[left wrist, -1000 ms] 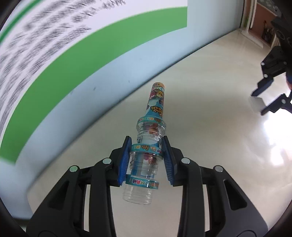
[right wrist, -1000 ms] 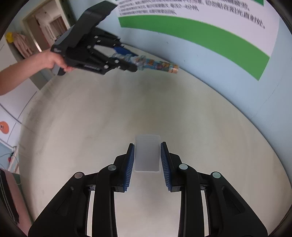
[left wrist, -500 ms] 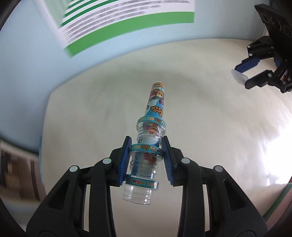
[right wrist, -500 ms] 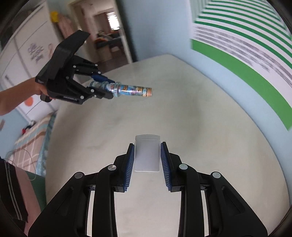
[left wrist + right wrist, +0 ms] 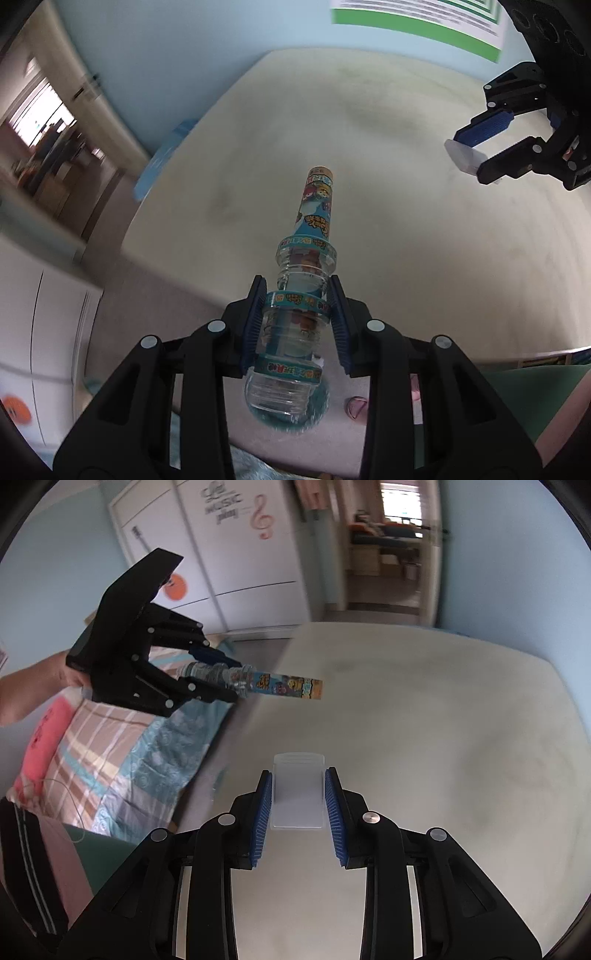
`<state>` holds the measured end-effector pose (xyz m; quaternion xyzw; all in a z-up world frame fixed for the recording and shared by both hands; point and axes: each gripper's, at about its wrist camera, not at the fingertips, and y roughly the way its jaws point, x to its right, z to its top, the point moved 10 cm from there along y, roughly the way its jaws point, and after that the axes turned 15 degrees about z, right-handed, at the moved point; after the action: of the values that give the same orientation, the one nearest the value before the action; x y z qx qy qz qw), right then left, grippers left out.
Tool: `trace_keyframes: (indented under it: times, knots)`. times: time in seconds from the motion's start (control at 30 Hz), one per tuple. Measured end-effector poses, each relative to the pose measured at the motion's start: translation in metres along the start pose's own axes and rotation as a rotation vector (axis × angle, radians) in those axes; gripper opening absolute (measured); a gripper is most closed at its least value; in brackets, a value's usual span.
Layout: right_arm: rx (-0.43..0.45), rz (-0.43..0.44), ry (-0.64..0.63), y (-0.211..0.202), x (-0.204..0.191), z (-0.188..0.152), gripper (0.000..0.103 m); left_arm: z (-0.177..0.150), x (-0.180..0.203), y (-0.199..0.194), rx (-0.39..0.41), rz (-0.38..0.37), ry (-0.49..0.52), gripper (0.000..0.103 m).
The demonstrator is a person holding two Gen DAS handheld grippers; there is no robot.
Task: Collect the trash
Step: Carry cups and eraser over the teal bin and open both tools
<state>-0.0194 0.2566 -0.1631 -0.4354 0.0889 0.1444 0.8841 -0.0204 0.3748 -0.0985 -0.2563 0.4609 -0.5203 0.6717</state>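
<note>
My left gripper (image 5: pixel 295 295) is shut on a long clear plastic candy tube (image 5: pixel 303 295) with a colourful cartoon label, held in the air above the cream table (image 5: pixel 424 229). It shows in the right wrist view too, where the left gripper (image 5: pixel 218 675) holds the tube (image 5: pixel 280 686) out level at the left. My right gripper (image 5: pixel 298 794) is shut on a small flat translucent plastic piece (image 5: pixel 297 794), also above the table. In the left wrist view the right gripper (image 5: pixel 476 155) is at the upper right with that piece (image 5: pixel 463 158) between its pads.
A bed with a striped and patterned quilt (image 5: pixel 110 746) lies left of the table. White wardrobe doors (image 5: pixel 229 554) and an open doorway (image 5: pixel 388 546) are beyond. A wall poster (image 5: pixel 424 18) hangs past the table's far edge.
Both grippers have swung left with their loads still held. The view turned from the poster wall toward the table's left edge, the bed, wardrobe and doorway.
</note>
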Motion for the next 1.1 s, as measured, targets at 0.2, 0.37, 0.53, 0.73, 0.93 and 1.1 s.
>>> trace_keyframes:
  times: [0.2, 0.37, 0.53, 0.73, 0.93, 1.1]
  knots:
    - [-0.075, 0.117, -0.075, 0.109, -0.062, 0.054, 0.030, -0.079, -0.047, 0.017, -0.104, 0.039, -0.116, 0.032]
    - [-0.134, 0.175, -0.072, 0.189, -0.099, 0.070, 0.030, -0.153, -0.071, 0.034, -0.188, 0.023, -0.180, 0.032]
    - [-0.213, 0.184, -0.052, 0.250, -0.114, 0.064, 0.030, -0.210, -0.090, 0.058, -0.259, -0.020, -0.221, 0.032]
    - [-0.280, 0.191, 0.038, 0.309, -0.104, 0.037, 0.030, -0.260, -0.068, 0.090, -0.314, -0.088, -0.227, 0.032]
    - [-0.337, 0.176, 0.125, 0.367, -0.076, 0.003, 0.030, -0.295, -0.057, 0.145, -0.363, -0.154, -0.256, 0.032]
    - [-0.359, 0.162, 0.194, 0.411, -0.049, -0.020, 0.030, -0.314, -0.043, 0.191, -0.414, -0.183, -0.242, 0.032]
